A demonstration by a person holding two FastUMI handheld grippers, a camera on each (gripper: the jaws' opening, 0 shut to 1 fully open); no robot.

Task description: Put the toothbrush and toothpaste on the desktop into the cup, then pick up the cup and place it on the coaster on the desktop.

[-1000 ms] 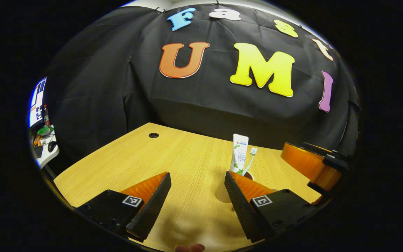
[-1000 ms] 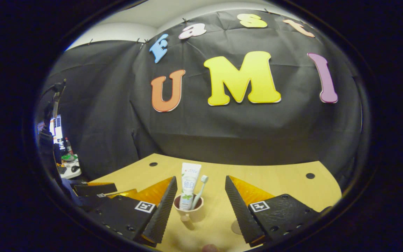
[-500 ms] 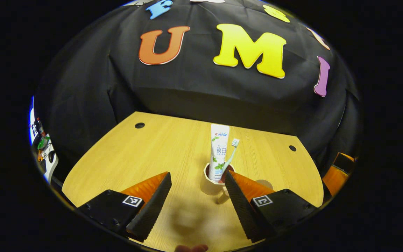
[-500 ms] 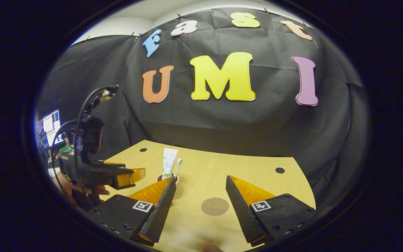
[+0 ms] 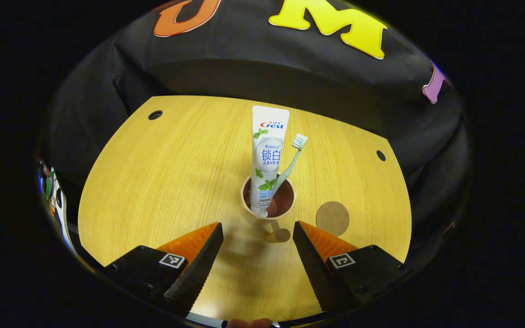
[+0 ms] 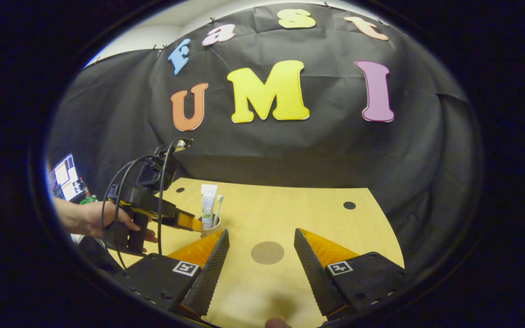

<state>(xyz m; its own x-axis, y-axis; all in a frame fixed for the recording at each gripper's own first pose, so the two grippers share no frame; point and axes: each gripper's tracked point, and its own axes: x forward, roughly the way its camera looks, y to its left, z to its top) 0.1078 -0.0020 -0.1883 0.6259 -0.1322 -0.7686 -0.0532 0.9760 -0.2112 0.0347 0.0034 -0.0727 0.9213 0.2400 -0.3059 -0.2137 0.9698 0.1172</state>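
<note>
Jaws of the left claw (image 5: 257, 241) stand wide apart with nothing between them, poised just short of the cup (image 5: 268, 200), which sits on the wooden desk (image 5: 171, 173). Inside the cup stand the toothpaste (image 5: 268, 155), upright, and the toothbrush (image 5: 290, 164), leaning to one side with its bristles up. Just beside the cup, not touching it, lies the round brown coaster (image 5: 332, 218).

Farther off, the right claw (image 6: 261, 259) is also spread wide and empty, hovering over the near part of the desk with the coaster (image 6: 267, 252) seen between its 2 fingers. From that side a hand (image 6: 103, 221) is seen holding the left claw close to the cup.

Step 1 looks done, since both items are in the cup. Step 2, the pick-up, seems to be in hand. I judge the next move calls for easing the left claw forward around the cup wall, closing gently, and lifting level so the tall tube does not tip out.

Writing: the tube carries a printed brand mark and some characters.
</note>
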